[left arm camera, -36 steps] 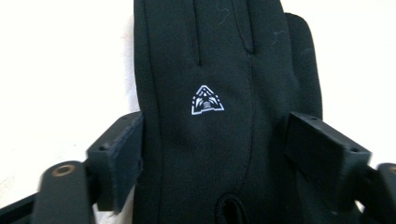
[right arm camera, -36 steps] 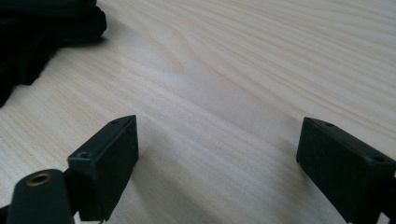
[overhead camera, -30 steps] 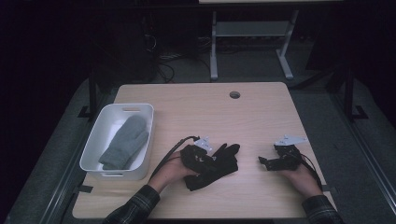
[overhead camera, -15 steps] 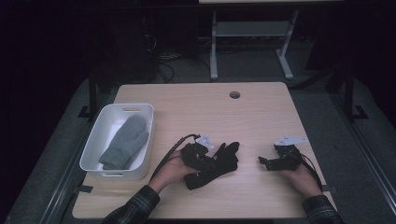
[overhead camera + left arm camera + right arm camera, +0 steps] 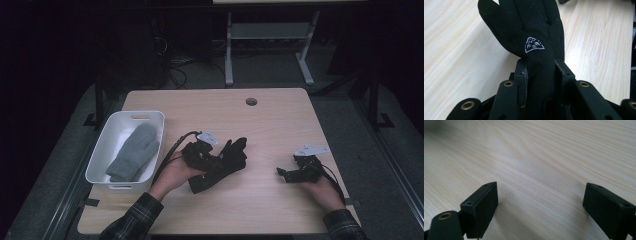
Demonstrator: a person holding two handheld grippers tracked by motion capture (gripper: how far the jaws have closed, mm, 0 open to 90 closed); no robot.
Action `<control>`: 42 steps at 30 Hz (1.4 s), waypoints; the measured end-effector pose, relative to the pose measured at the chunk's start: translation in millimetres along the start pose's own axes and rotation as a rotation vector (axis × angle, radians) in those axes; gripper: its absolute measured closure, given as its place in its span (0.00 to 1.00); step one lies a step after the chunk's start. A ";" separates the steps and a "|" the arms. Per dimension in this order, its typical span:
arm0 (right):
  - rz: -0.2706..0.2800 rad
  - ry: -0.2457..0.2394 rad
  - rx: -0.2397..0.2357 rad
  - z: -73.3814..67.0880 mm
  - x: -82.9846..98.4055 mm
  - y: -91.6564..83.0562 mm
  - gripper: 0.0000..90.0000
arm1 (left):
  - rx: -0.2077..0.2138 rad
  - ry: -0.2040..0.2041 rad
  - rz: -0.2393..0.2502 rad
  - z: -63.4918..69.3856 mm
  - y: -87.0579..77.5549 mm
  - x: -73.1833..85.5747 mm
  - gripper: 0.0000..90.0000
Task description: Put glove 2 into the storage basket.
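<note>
The left hand-held gripper has its jaws pressed against the wrist part of a black glove, having just been closing on it; the glove's fingers stretch out ahead over the light wooden desk, near its middle. The right hand-held gripper rests by the desk's right side with its jaws wide apart and nothing between them. At the left edge stands a white tub with a grey mitten lying in it.
</note>
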State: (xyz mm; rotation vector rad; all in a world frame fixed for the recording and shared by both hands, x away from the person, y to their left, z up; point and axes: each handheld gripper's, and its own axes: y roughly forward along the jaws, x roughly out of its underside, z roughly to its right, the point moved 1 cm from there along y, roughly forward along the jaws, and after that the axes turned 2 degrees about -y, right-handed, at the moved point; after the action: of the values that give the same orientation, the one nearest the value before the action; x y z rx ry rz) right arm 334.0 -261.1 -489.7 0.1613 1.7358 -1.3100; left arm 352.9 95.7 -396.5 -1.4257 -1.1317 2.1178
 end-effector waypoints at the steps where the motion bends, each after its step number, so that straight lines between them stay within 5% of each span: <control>1: 0.000 0.000 0.000 0.0 0.0 0.0 0.14 | -0.006 -0.002 0.001 -1.1 -3.9 -0.6 0.75; 23: 0.001 0.001 -0.001 -0.1 -0.1 0.0 0.14 | -0.142 -0.100 0.081 -46.8 -105.2 16.2 0.74; 33: 0.001 0.002 -0.001 -0.1 -0.1 0.0 0.14 | -0.232 -0.171 0.092 -69.3 -147.6 41.2 0.74; 42: 0.000 0.002 -0.001 -0.1 -0.1 0.0 0.14 | -0.311 -0.284 0.117 -92.9 -176.4 79.5 0.74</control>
State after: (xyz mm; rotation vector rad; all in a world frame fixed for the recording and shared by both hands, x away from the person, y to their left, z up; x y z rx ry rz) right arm 334.0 -261.0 -489.6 0.1626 1.7379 -1.3097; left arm 375.9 297.0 -325.5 -1.3753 -1.5782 2.3627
